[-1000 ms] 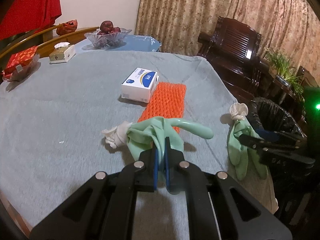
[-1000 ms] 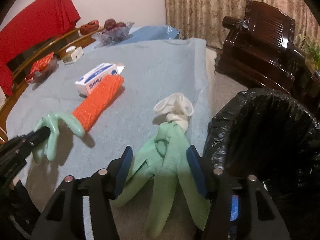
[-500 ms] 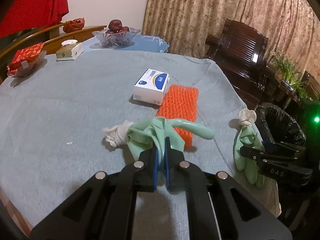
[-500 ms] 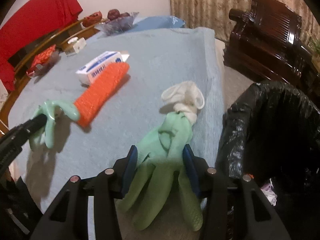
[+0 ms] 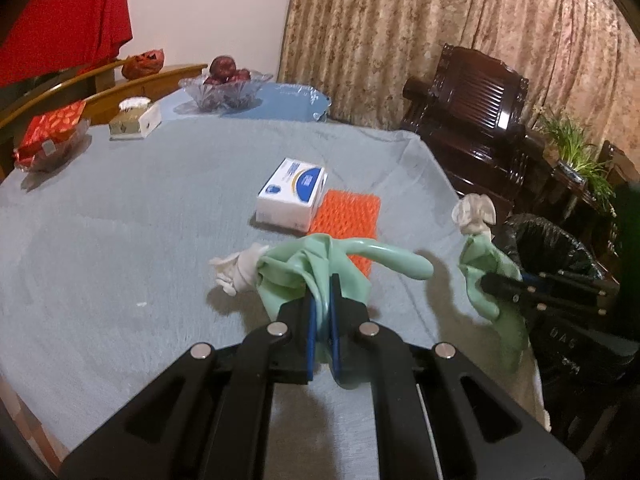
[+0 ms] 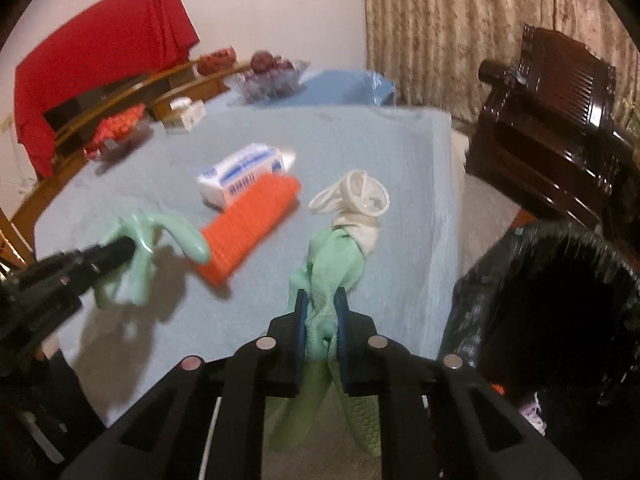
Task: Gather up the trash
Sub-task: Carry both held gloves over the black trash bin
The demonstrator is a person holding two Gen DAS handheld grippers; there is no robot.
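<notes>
- Right wrist view: the right gripper [image 6: 320, 312] has just been closing, and its jaws now pinch a green rubber glove [image 6: 332, 264] at the palm, nearly shut with only the thin rubber between them.
- That glove's fingers dangle below the jaws, and its pale rolled cuff [image 6: 356, 200] points away over the table edge. It appears to hang clear of the table.
- Left wrist view: the left gripper [image 5: 323, 300] is all but closed on a second green glove [image 5: 304, 264], bunched at the middle. One finger sticks out to the right and its white cuff [image 5: 236, 268] lies to the left. I cannot tell whether this one touches the cloth.
- Each hand takes one glove, probably so both go to the bin in one trip.
- A black-lined trash bin [image 6: 560, 292] stands just beside the table on the right, close to the right gripper, its mouth open.
- An orange foam net [image 5: 346, 220] and a white and blue box [image 5: 294, 194] lie touching each other on the grey tablecloth [image 5: 120, 220], beyond the gloves; likely trash not yet collected.
- Far side: a glass fruit bowl [image 5: 226, 90] and a tissue box [image 5: 134, 120].
</notes>
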